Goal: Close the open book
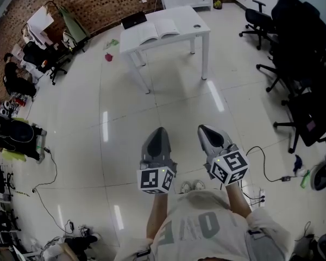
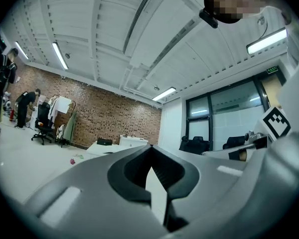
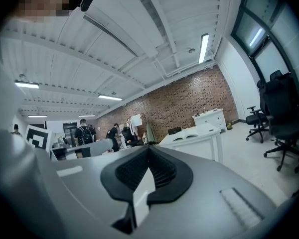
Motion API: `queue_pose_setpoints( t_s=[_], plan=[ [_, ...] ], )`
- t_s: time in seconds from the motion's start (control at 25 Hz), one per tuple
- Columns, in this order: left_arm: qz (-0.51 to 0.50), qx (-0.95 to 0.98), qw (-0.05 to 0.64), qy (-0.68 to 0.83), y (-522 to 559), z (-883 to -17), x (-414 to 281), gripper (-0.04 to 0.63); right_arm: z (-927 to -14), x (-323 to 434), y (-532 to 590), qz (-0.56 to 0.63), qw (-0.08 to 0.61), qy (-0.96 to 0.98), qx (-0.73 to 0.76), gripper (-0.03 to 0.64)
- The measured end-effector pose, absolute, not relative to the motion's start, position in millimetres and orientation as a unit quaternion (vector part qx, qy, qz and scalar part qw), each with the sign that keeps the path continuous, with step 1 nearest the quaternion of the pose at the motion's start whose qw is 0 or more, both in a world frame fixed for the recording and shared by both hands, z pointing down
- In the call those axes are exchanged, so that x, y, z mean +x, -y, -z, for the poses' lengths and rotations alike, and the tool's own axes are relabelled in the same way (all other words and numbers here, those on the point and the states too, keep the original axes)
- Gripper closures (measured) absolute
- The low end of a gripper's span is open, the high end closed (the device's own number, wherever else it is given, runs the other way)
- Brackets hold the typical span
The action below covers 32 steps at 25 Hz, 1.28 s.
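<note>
While jaws of left gripper [image 1: 159, 130] and right gripper [image 1: 205, 128] sit together, empty, open white book [image 1: 158, 31] lies on white worktop [image 1: 198, 29] far ahead.

Lighting bright and even; main source is ceiling strip lights [image 2: 59, 55] overhead, plus windows [image 3: 261, 39] at right. Head view: long glare streaks on glossy floor [image 1: 105, 126], soft shadow beneath white table [image 1: 185, 35]; office chairs [image 1: 307, 97] at right edge read near black, detail lost. Strong fisheye in all views: ceiling beams bow, dark vignette rings both gripper views. Left gripper [image 2: 150, 147] and right gripper [image 3: 148, 148] sit close to lens, soft-focus; bkgd approx. sharp.
</note>
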<state>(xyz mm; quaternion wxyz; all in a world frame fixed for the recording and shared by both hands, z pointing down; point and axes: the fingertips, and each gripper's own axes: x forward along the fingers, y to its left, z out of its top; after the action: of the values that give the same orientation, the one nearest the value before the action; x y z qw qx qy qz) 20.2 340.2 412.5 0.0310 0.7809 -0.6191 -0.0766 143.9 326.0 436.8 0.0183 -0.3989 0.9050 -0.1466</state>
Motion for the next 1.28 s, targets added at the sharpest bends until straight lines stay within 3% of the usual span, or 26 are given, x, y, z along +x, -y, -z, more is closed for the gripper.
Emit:
queue_pose_setpoints(
  t_s=[0.56,0.92,1.28],
  plan=[
    [0.055,0.772,0.031,0.633,-323.0,-428.6,33.4,0.583,-460.6,159.2,-307.4,0.168,-0.004,-0.909,-0.383,0.612],
    [0.076,0.758,0.039,0.646,-283.8,-440.6,-6.3,0.583,-481.0,133.5,-270.8,0.186,-0.007,-0.907,-0.379,0.612],
    [0.083,0.748,0.03,0.658,-142.1,-443.0,-83.3,0.583,-465.4,64.4,-126.2,0.155,0.004,-0.911,-0.382,0.612]
  ],
)
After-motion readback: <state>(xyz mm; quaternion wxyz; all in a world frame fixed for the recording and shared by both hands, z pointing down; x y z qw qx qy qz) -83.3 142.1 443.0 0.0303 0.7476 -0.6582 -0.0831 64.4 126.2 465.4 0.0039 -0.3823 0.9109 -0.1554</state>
